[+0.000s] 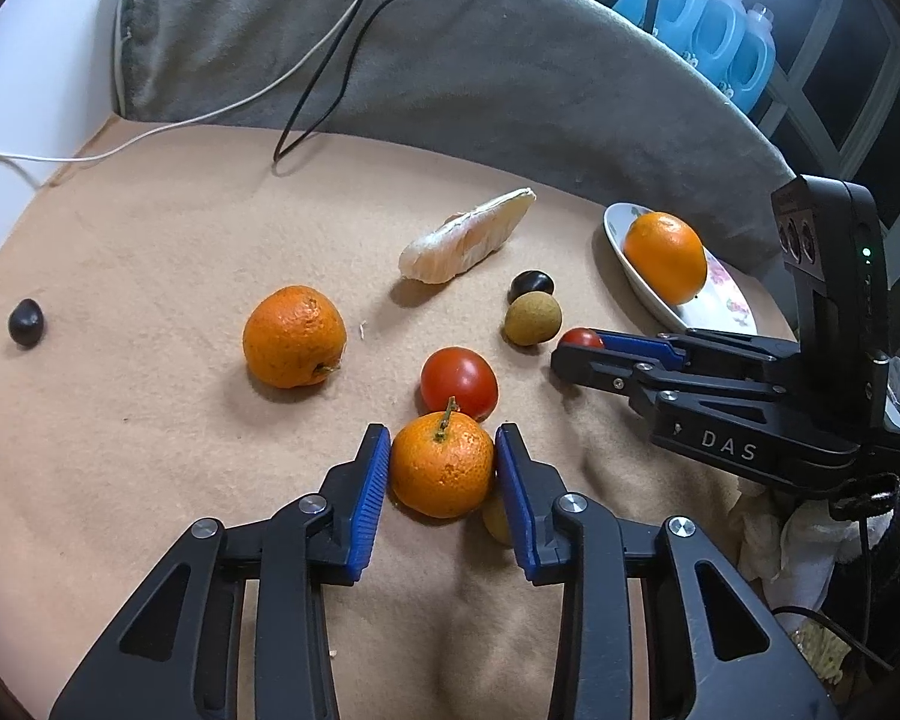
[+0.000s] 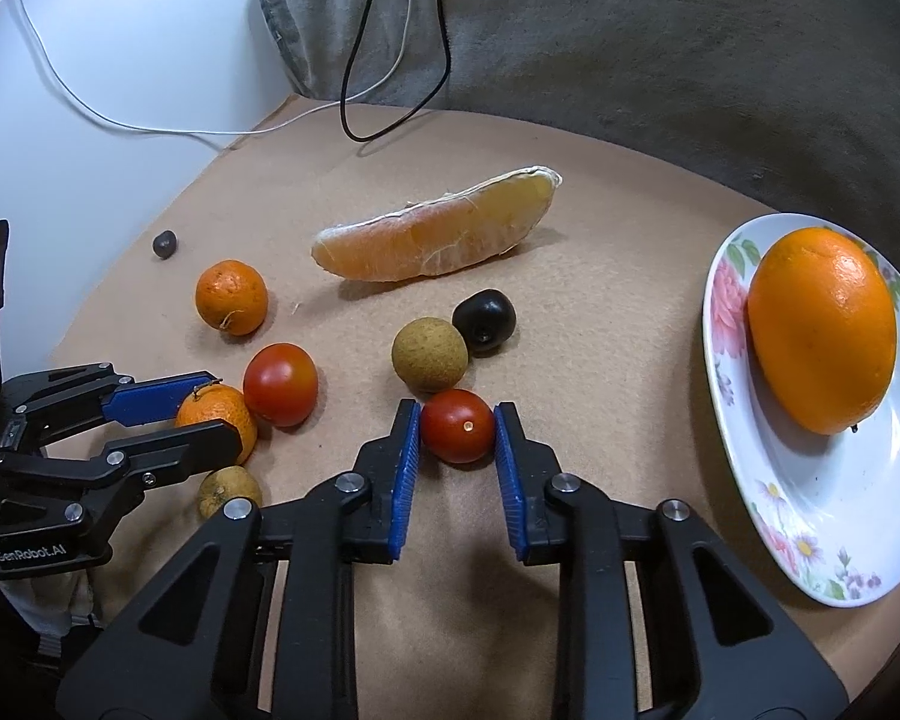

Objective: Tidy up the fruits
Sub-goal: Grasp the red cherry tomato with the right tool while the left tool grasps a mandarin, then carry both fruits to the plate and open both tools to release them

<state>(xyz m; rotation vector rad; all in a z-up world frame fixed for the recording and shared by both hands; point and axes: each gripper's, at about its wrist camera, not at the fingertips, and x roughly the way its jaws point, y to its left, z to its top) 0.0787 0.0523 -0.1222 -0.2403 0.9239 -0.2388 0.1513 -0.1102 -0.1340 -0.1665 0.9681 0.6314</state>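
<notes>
At lower centre of the left view, a stemmed mandarin (image 1: 442, 464) is clamped between the left gripper (image 1: 442, 468) jaws. A small tomato (image 2: 457, 426) is pinched between the right gripper (image 2: 457, 441) jaws, lower centre.

Both black two-finger grippers, the left gripper (image 1: 441, 465) and the right gripper (image 2: 457, 429), carry ribbed bright blue pads (image 1: 371, 492). A tan felt-like cloth (image 1: 150, 420) covers the surface, with a rumpled grey blanket (image 1: 450, 60) behind it. The round mandarins are mottled orange: one (image 1: 441, 465) with a green-brown stem, another (image 1: 294, 336). Glossy red tomatoes (image 2: 280, 384) and (image 2: 457, 427) sit by a dull olive-brown longan (image 2: 429, 355) and a shiny near-black fruit (image 2: 485, 321). The pale orange peeled citrus segment (image 2: 432, 240) has white pith. The white plate (image 2: 810, 540) bears pink flowers and green leaves under a smooth deep-orange orange (image 2: 822, 330)
</notes>
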